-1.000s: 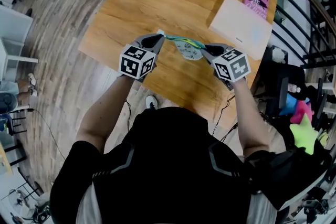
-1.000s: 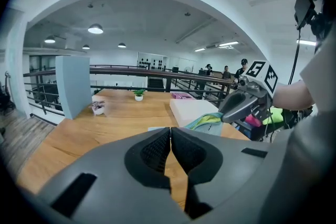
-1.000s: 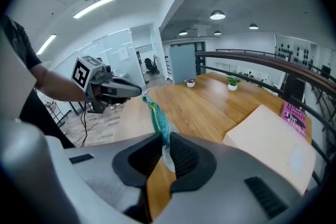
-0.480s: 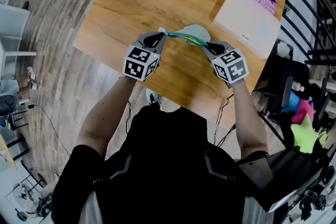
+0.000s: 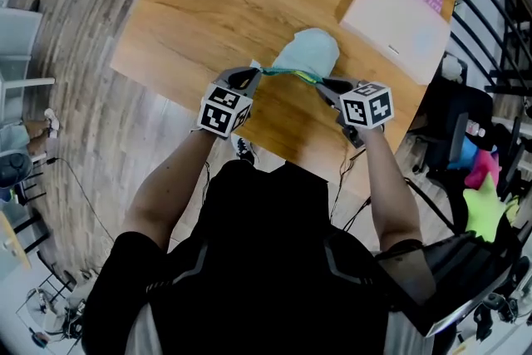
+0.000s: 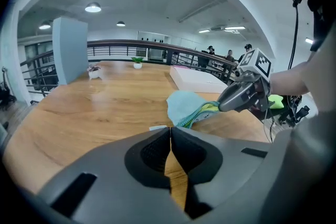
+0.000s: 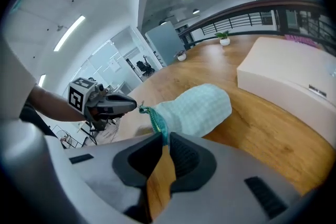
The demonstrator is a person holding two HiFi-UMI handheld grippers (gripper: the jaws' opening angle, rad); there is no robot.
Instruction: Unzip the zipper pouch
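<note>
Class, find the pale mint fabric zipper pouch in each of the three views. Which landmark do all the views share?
Head view: pale mint fabric zipper pouch, centre, upper half.
Left gripper view: the pouch, just right of centre, mid-height.
Right gripper view: the pouch, centre, mid-height.
Shared landmark: flat white box, to the pouch's right in every view.

Pouch body has swung over. It formerly hung on the person's side of the line between left gripper and right gripper; it now lies beyond both tips (plain mint face up, printed face out of sight).
</note>
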